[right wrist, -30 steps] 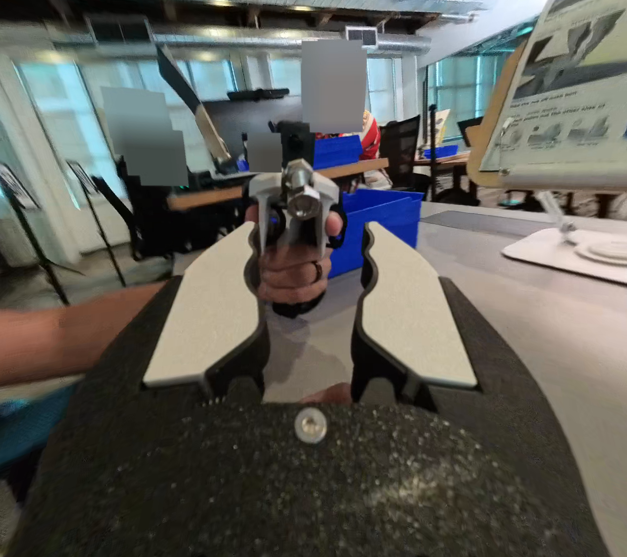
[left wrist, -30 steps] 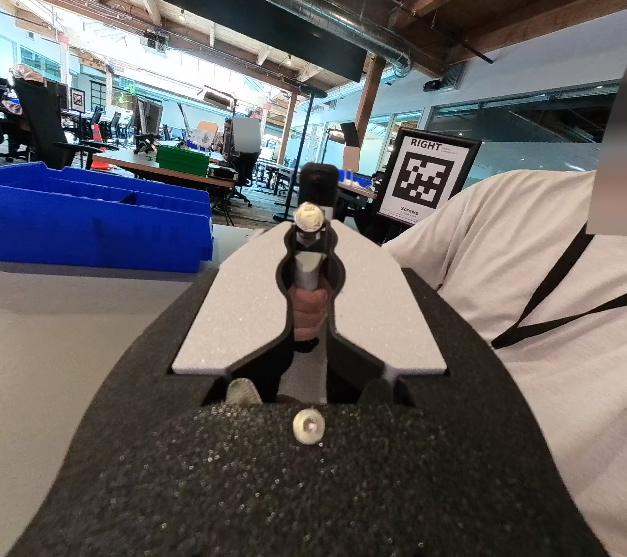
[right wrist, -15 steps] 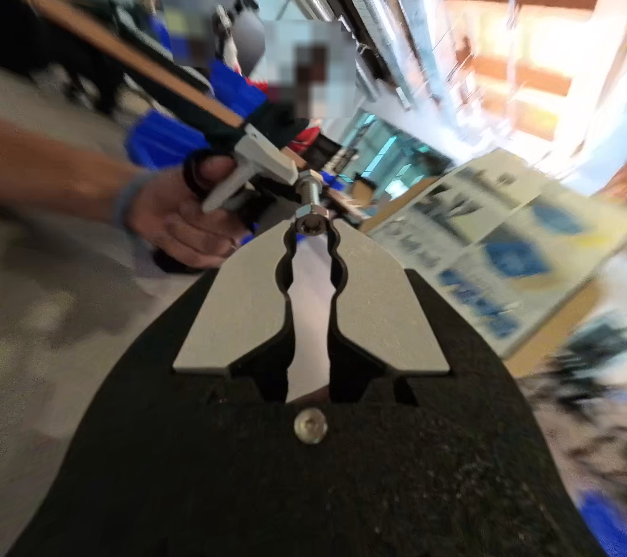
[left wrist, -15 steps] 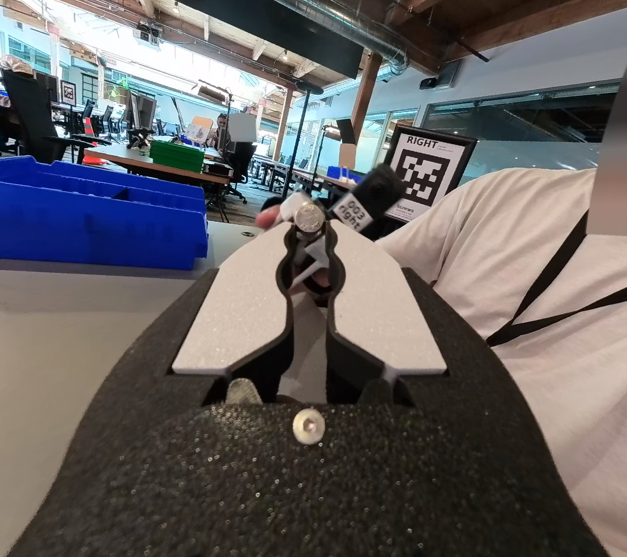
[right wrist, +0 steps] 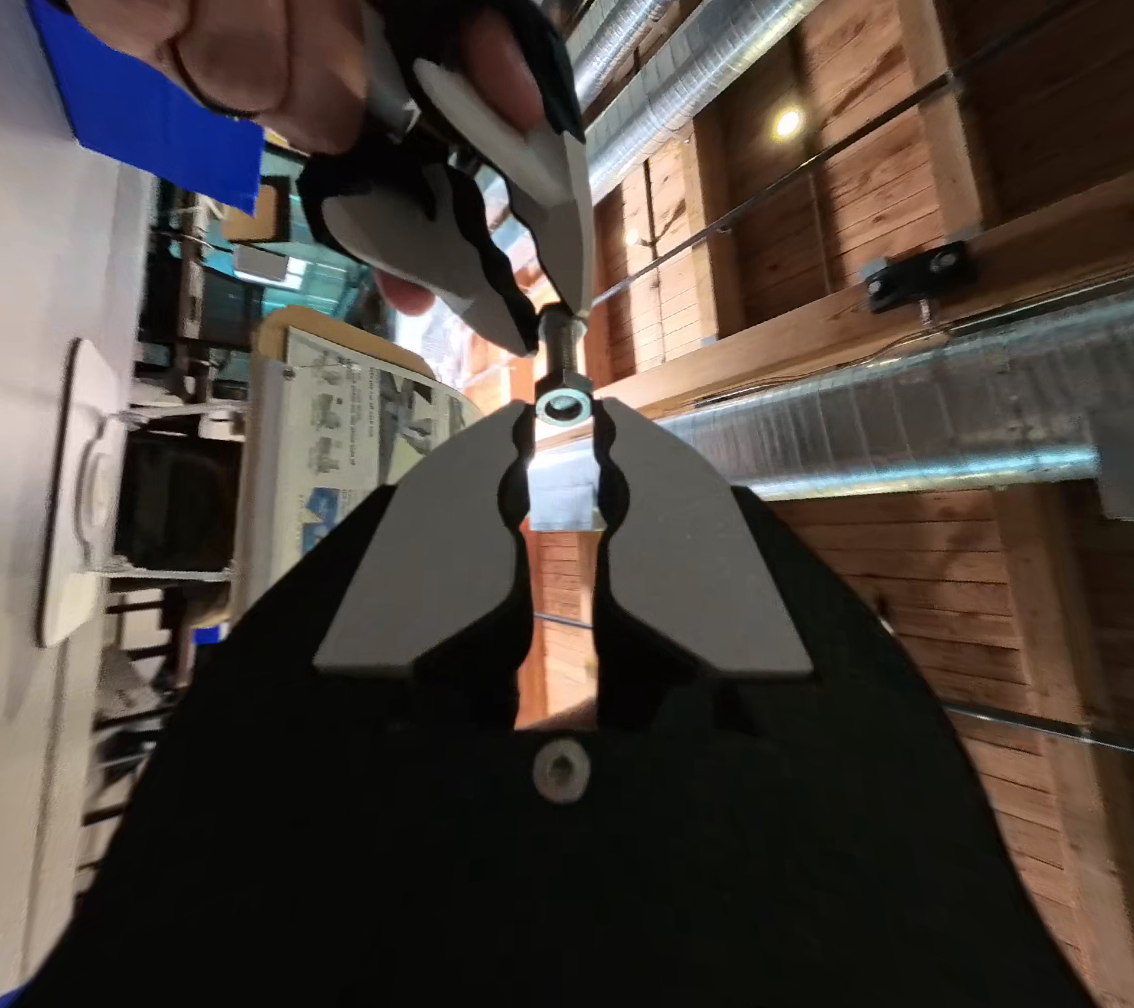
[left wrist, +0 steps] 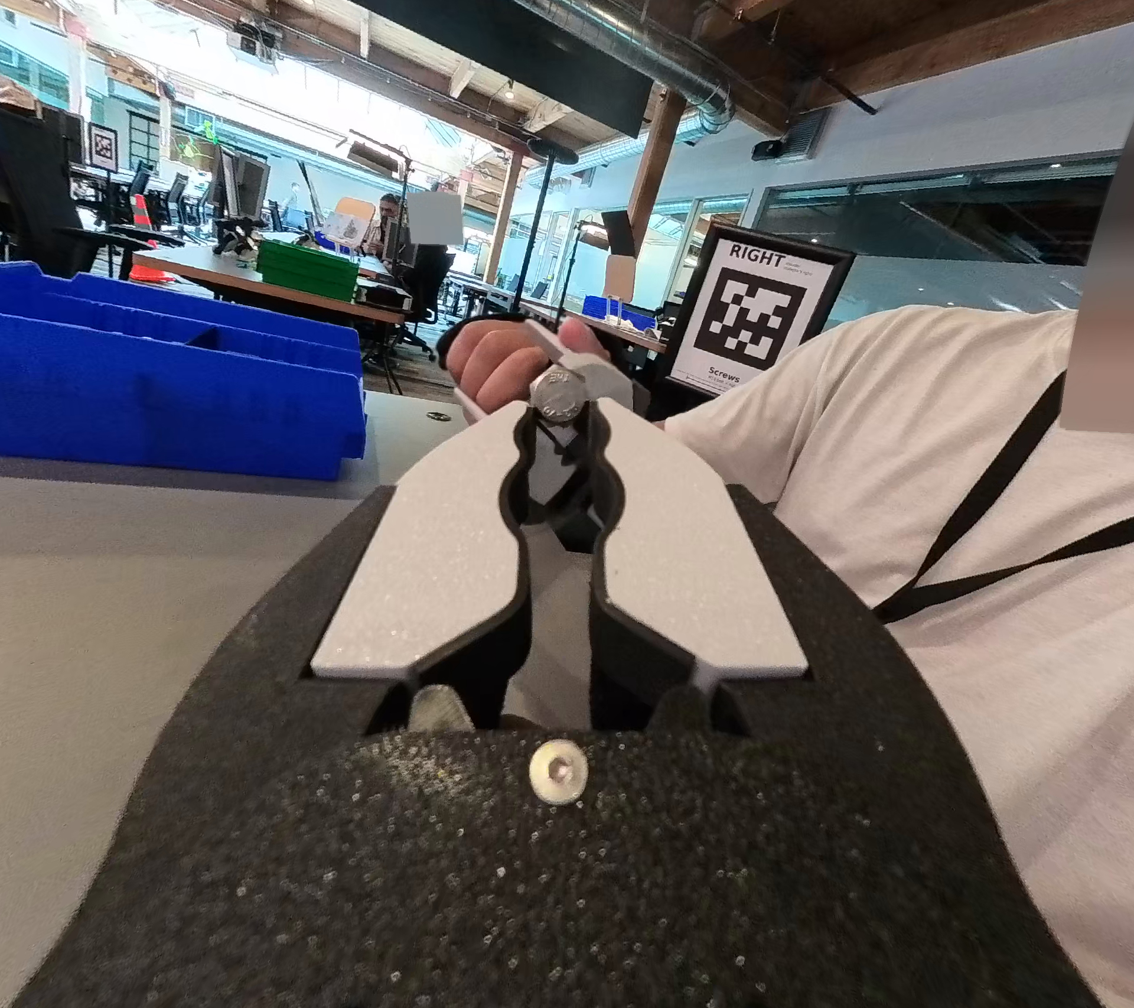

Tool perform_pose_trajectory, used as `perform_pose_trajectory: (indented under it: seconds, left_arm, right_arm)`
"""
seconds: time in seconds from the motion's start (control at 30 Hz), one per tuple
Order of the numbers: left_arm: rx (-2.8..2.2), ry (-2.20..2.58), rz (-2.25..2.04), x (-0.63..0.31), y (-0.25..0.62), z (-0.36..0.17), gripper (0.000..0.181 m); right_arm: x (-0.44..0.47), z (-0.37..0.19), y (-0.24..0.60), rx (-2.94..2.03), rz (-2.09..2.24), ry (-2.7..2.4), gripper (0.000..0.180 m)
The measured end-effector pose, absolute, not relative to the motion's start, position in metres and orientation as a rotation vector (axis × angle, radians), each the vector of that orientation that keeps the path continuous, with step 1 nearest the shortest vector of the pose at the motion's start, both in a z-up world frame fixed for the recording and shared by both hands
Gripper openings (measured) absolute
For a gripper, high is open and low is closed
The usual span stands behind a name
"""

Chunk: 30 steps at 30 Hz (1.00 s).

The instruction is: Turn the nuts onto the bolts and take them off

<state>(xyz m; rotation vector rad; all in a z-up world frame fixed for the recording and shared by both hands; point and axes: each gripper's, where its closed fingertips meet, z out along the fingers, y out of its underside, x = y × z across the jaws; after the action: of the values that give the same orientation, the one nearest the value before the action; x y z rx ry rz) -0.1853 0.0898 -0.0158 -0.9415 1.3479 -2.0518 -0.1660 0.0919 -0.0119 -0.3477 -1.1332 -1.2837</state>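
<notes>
So the left gripper (left wrist: 557,417) is clamped right on the head of the bolt (left wrist: 557,394), which pokes up at the very tips of its two grey fingers (left wrist: 448,536). The bolt is held up in the air above the grey counter (left wrist: 123,579), not resting on anything.

The right gripper (right wrist: 561,409) is rolled over sideways, so in its own camera the room looks tipped on its side. It's pinched onto the nut (right wrist: 561,405), and you can look straight through the nut's hole. The nut sits at the free end of the bolt's threaded shank (right wrist: 561,349), and there's a bare stretch of thread between it and the bolt head at the other gripper's tips. Can't tell how many threads are actually engaged.

From the left camera you can see the person's hand (left wrist: 497,358) wrapped around the right gripper just behind the bolt. From the right camera the other hand (right wrist: 245,8) is squeezing the left gripper's handle.

Off to the side there's a blue bin (left wrist: 178,395) sitting on the counter, and one small loose metal bit (left wrist: 437,415) lying on the counter near its corner, too small to tell what it is. A framed sign with a black-and-white square marker (left wrist: 758,318) stands behind, beside the person's white shirt (left wrist: 920,457). A stand with an illustrated instruction sheet (right wrist: 362,444) is on the counter too.
</notes>
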Motion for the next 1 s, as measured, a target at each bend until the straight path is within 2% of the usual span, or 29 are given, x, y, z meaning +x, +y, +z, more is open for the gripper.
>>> perform_pose_trajectory:
  seconds: [0.1,0.2,0.27,0.43,0.5,0.57,0.67,0.73,0.83,1.0]
  left_arm:
    - [-0.951,1.355,-2.038,-0.185,0.090,-0.018,0.015]
    - [-0.943,1.342,-2.039,-0.185,0.091,-0.016,0.015]
    - [-0.936,1.328,-2.043,-0.187,0.093,-0.014,0.015]
    - [-0.930,1.315,-2.033,-0.188,0.095,-0.012,0.015]
    - [-0.932,1.319,-2.028,-0.187,0.095,-0.013,0.015]
    - [-0.930,1.319,-2.029,-0.188,0.095,-0.012,0.015]
    - [-0.931,1.311,-2.034,-0.188,0.096,-0.012,0.015]
    - [-0.934,1.316,-2.031,-0.187,0.095,-0.013,0.015]
    - [-0.921,1.315,-2.043,-0.188,0.094,-0.011,0.015]
    - [-0.918,1.316,-2.043,-0.190,0.094,-0.010,0.015]
  right_arm:
    - [-0.167,-0.020,0.093,-0.450,-1.129,-1.145,0.018]
    - [-0.168,-0.018,0.087,-0.611,-0.871,-1.079,0.039]
    - [-0.166,-0.016,0.086,-0.760,-0.662,-0.998,0.044]
    - [-0.183,-0.030,0.084,-1.246,0.398,-0.701,0.047]
    - [-0.180,-0.022,0.084,-1.282,0.798,-0.481,0.046]
    - [-0.172,-0.021,0.092,-1.298,1.001,-0.313,0.044]
    - [-0.177,-0.029,0.095,-1.329,1.021,-0.314,0.037]
    - [-0.180,-0.029,0.093,-1.313,1.032,-0.319,0.018]
    - [-0.180,-0.024,0.091,-1.276,1.021,-0.350,0.016]
    - [-0.180,-0.030,0.091,-1.231,0.530,-0.616,0.000]
